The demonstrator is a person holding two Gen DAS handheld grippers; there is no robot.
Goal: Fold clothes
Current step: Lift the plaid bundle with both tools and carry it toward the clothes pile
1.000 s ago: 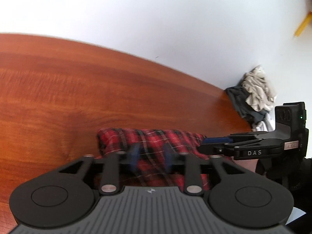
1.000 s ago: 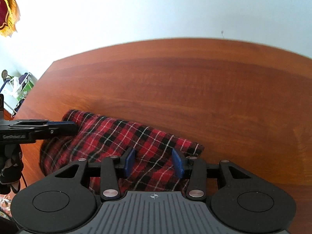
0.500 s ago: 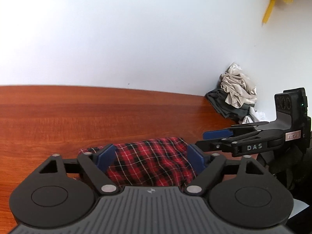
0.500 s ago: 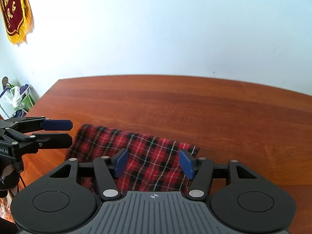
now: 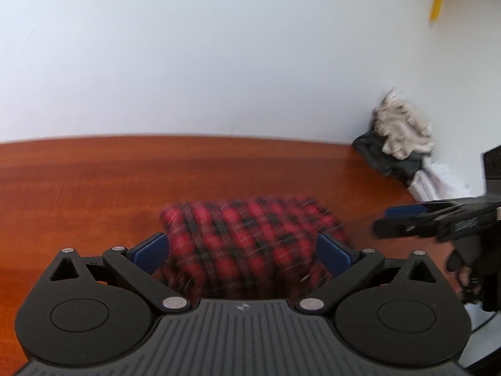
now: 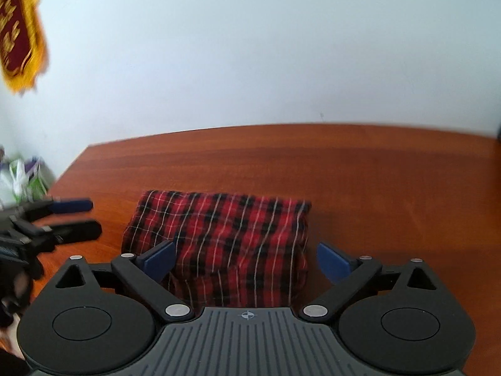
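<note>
A folded red plaid garment [image 5: 250,235] [image 6: 225,228] lies in a compact rectangle on the wooden table [image 5: 94,181] [image 6: 375,172]. My left gripper [image 5: 241,247] hovers just before its near edge. Its jaws are opening wide, and the cloth lies below, free of the blue pads [image 5: 150,249]. My right gripper [image 6: 247,258] is also over the near edge with its jaws opening, and nothing is pressed between its pads [image 6: 333,261]. Each gripper shows in the other's view, the right one [image 5: 388,221] and the left one [image 6: 94,217], both apart from the garment.
A heap of crumpled beige, dark and white clothes [image 5: 400,138] sits at the table's far right against the white wall. A red and gold pennant [image 6: 22,31] hangs at upper left. The table's left edge [image 6: 69,172] drops off beside some bags [image 6: 18,178].
Both grippers have drawn back and risen off the plaid garment while their jaws spread wide. The garment, earlier between the pads, now lies free and folded on the table.
</note>
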